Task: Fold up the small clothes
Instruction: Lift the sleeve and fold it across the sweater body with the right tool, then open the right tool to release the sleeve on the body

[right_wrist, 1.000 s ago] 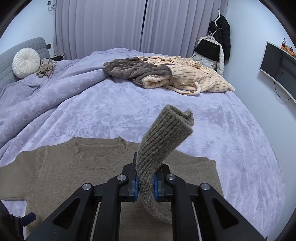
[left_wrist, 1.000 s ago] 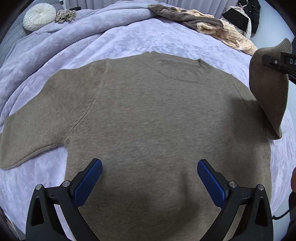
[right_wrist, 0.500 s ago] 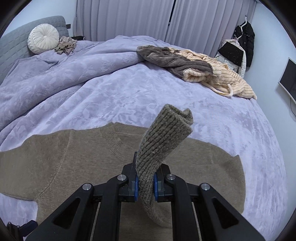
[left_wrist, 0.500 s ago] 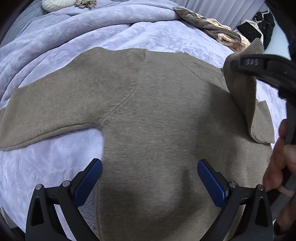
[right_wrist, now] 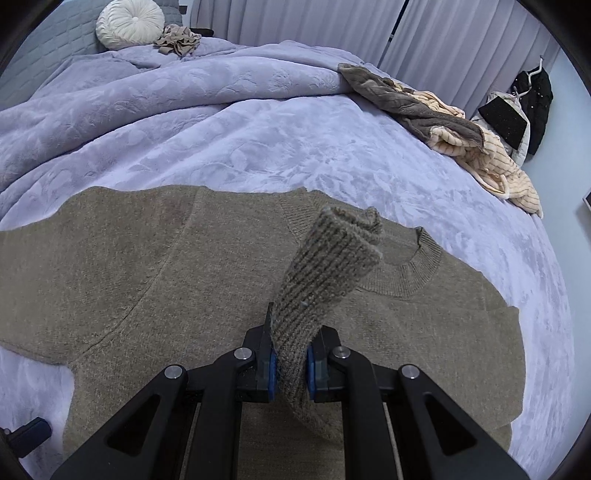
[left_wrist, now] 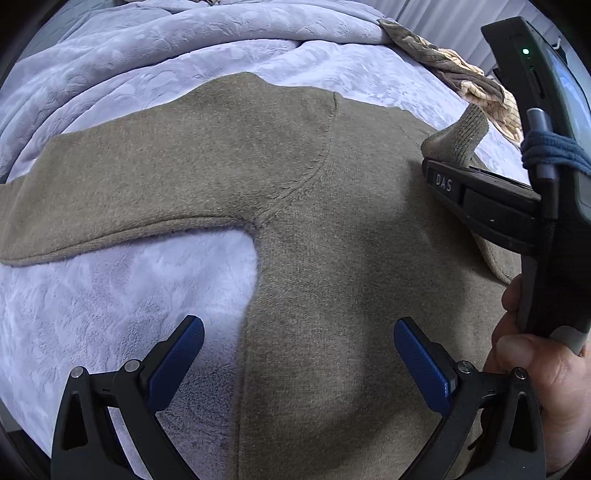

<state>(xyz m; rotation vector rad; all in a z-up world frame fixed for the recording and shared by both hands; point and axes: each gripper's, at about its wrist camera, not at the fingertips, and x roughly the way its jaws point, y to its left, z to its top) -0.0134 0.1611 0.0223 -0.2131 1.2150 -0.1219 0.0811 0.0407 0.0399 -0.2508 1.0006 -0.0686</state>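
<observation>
An olive-brown knit sweater (left_wrist: 295, 229) lies flat on the lilac bedspread, its left sleeve (left_wrist: 122, 177) stretched out to the left. My left gripper (left_wrist: 298, 354) hovers open over the sweater's lower left side, nothing between its blue pads. My right gripper (right_wrist: 290, 363) is shut on the ribbed cuff of the right sleeve (right_wrist: 328, 258), which stands up from the jaws above the chest, near the collar (right_wrist: 413, 273). In the left wrist view the right gripper (left_wrist: 480, 206) and the hand (left_wrist: 539, 369) holding it fill the right side.
The bedspread (right_wrist: 258, 140) rises in a rumpled ridge behind the sweater. A pile of grey and cream striped clothes (right_wrist: 461, 140) lies at the far right of the bed. A round white cushion (right_wrist: 129, 22) and a crumpled beige cloth (right_wrist: 177, 38) sit at the headboard.
My right gripper has carried the sleeve cuff leftward and down over the sweater's chest. My left gripper has shifted toward the sweater's left edge, so the bare bedspread under the armpit now shows.
</observation>
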